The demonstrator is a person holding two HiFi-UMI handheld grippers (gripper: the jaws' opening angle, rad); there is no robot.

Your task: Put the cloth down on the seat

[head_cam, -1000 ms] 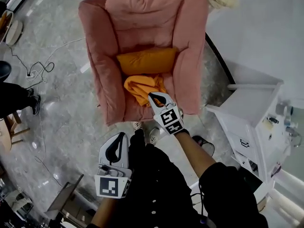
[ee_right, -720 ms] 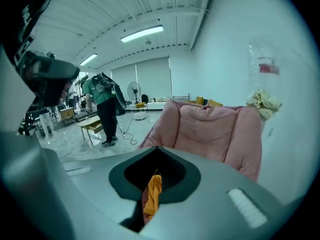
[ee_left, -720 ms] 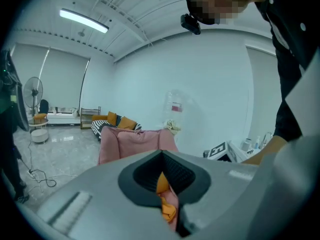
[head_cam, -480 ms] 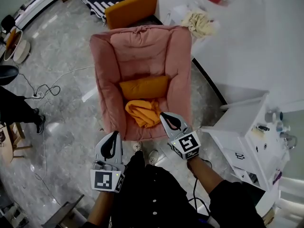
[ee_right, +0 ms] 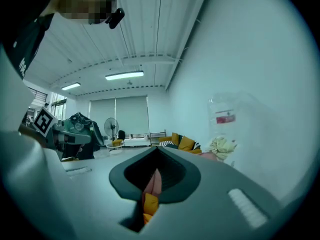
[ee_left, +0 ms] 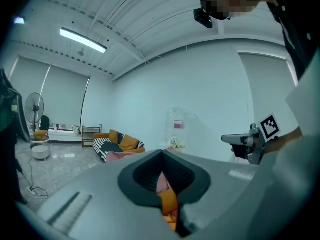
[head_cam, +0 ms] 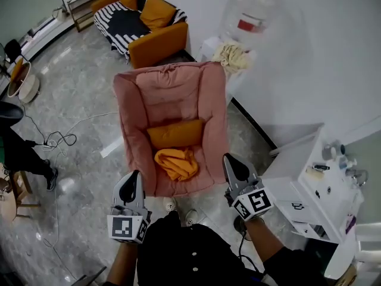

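Cloth (head_cam: 177,162) lies on the armchair (head_cam: 132,115) seat, 1 cushion (head_cam: 174,133) touching behind it (against the backrest). Sofa (head_cam: 156,40) behind the armchair; cabinet (head_cam: 297,159) to its right.

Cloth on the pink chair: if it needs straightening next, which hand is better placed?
Left, narrowly. The left tool hangs by the chair's open front, facing the cloth; the right tool sits outside the armrest. Both are shut and empty.

No readable words anywhere right now. The clear water bottle (head_cam: 253,11) behind the pink armchair (head_cam: 172,94) wears a red label (head_cam: 249,25), its print far too small to read. The cubes (head_cam: 126,228) on the left gripper (head_cam: 133,176) and right gripper (head_cam: 228,158) show black-and-white square markers (head_cam: 254,202): patterns only, no letters or numbers.
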